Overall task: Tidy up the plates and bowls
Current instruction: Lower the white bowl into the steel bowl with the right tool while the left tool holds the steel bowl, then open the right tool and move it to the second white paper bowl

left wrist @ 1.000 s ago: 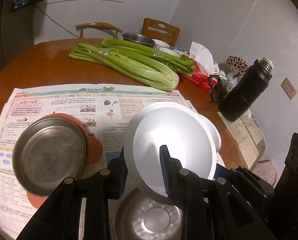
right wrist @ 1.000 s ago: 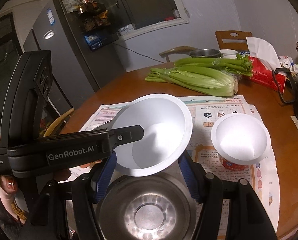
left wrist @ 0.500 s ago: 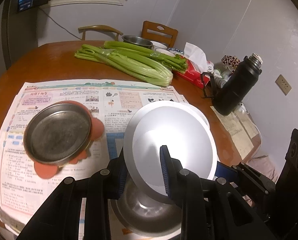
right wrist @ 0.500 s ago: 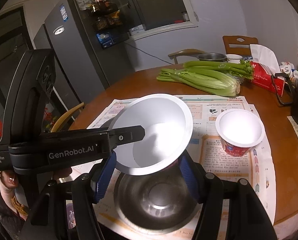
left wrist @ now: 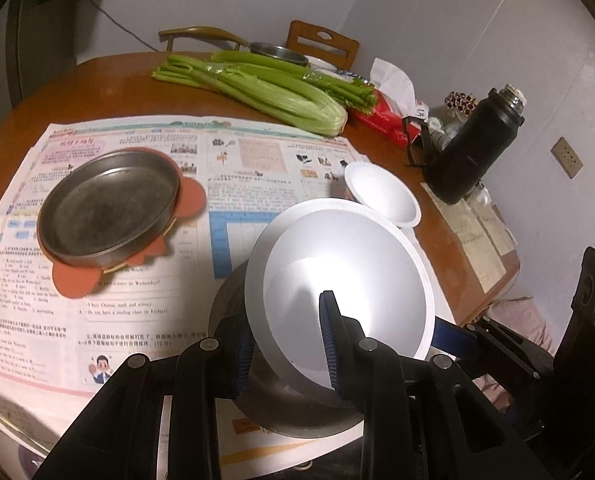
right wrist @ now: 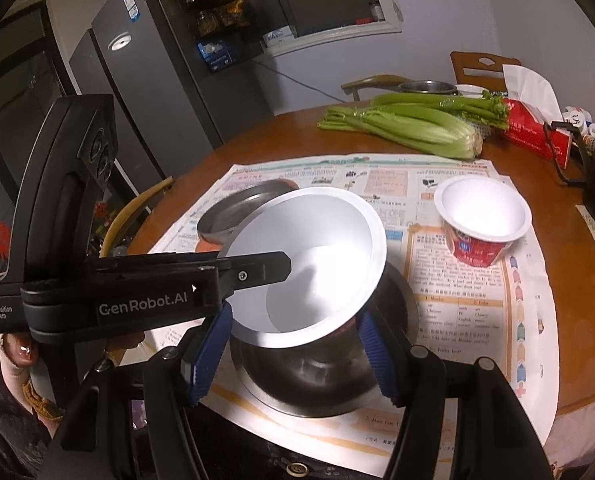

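A large white paper bowl (left wrist: 349,280) with red sides is held by both grippers. My left gripper (left wrist: 285,336) is shut on its near rim, one finger inside and one outside. My right gripper (right wrist: 293,356) is shut on the bowl's (right wrist: 305,248) lower body, a blue pad on each side. Under the bowl a steel bowl (right wrist: 317,384) stands on the newspaper; I cannot tell whether they touch. A smaller white paper bowl (right wrist: 483,216) stands to the right. A steel plate (left wrist: 109,208) rests on a red mat to the left.
Newspaper (left wrist: 137,320) covers the near part of the round wooden table (left wrist: 97,84). Celery (left wrist: 265,88), a red tissue box (left wrist: 385,116) and a black flask (left wrist: 477,144) stand at the back and right. Chairs and a fridge (right wrist: 157,80) lie beyond.
Both grippers have drawn back toward the near table edge with the large white bowl. It now hangs over the steel bowl, and the small paper bowl shows from behind it.
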`<state>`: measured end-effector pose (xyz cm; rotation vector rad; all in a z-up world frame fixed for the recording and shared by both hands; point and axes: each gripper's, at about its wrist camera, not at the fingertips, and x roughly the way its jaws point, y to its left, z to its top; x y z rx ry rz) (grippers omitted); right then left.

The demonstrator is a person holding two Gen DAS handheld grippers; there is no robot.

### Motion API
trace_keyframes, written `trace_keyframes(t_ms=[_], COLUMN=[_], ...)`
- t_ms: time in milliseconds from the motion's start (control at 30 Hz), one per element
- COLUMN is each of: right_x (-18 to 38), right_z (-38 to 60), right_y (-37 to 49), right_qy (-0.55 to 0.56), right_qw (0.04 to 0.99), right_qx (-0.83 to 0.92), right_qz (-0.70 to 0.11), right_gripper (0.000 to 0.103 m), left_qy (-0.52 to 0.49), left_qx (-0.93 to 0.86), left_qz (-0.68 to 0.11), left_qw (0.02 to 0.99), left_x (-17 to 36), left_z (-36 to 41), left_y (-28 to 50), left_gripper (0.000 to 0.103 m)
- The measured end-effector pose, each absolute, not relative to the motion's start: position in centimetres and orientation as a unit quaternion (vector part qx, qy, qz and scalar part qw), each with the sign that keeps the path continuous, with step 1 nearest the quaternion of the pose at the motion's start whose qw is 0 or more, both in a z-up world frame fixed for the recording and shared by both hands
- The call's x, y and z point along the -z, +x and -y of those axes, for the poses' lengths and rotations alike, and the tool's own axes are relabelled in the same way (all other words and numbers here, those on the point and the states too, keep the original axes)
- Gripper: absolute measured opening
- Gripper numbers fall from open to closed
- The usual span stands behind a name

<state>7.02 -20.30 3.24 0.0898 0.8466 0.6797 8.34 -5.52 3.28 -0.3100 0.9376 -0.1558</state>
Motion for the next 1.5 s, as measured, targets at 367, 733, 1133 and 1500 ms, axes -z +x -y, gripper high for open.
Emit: trace_keyframes(t_ms=[367,733,1133,1500], right_x=[-1.4,0.1,0.7,0.9], right_z=[20.5,20.6,20.5,19.8], right_y=[7.4,8.2,8.6,8.4], right_qy=[0.042,0.048,0.036,0.012], right_qw=[0.843,0.832,0.832,0.837], right_qx=[-0.325,-0.326,-0.32,-0.31], right_qz=[-0.427,-0.446,-0.453,-0.45], right_gripper=[0.065,0.065,0.065,0.065], left_qy=[-0.144,-0.126,-0.112,-0.114], left_qx=[0.072,0.053,0.043,0.041], left_qz=[-0.472,-0.485,-0.491,-0.492], left_qw=[0.867,0.864,0.863,0.862], left_x=[-1.3,-0.2,0.4,0.6], left_z=[6.0,6.6,7.1,7.0], left_y=[8.8,9.4,9.8,9.7], left_gripper=[0.03,0.029,0.03,0.031])
